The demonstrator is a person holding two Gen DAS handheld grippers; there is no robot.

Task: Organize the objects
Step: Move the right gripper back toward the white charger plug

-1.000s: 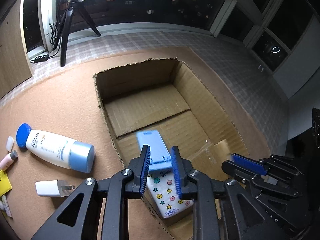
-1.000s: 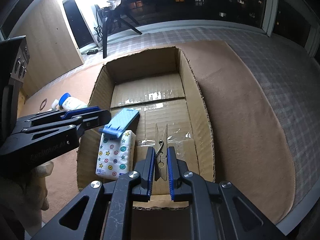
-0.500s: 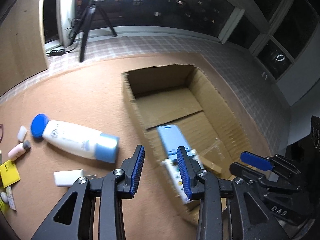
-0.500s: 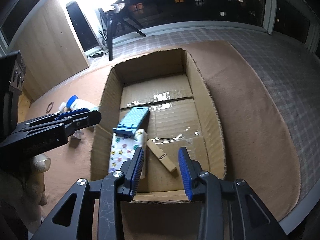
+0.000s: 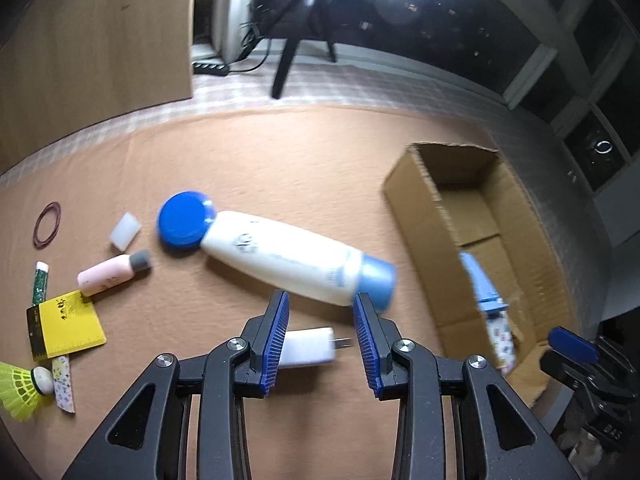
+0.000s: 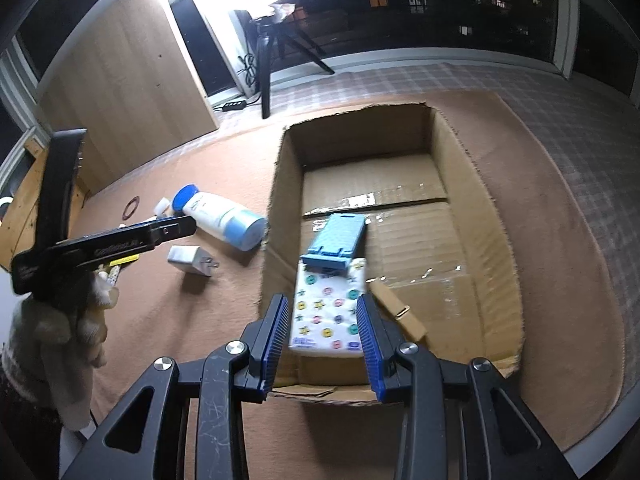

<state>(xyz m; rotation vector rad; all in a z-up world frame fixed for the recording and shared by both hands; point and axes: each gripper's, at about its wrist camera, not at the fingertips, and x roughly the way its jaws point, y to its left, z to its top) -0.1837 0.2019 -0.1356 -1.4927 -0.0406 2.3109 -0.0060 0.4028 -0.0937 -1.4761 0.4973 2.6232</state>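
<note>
left gripper (image 5: 320, 340) hanging open over white charger (image 5: 308, 346) | charger likely light, stiff, smooth: pinching its flat sides | right gripper (image 6: 324, 344) open, empty, above box (image 6: 496, 248)

Bare mat (image 5: 280, 152) beyond lotion bottle (image 5: 280, 256), box (image 6: 472, 184) far half free

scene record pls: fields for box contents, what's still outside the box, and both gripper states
container: cardboard box, open top
in box: blue phone stand lying on tissue pack; wooden clothespin beside the pack
outside, on mat: white bottle with blue cap, white charger, pink bottle, yellow pad, rubber band, shuttlecock
left gripper: open, empty, over the charger
right gripper: open, empty, over box's near end
</note>
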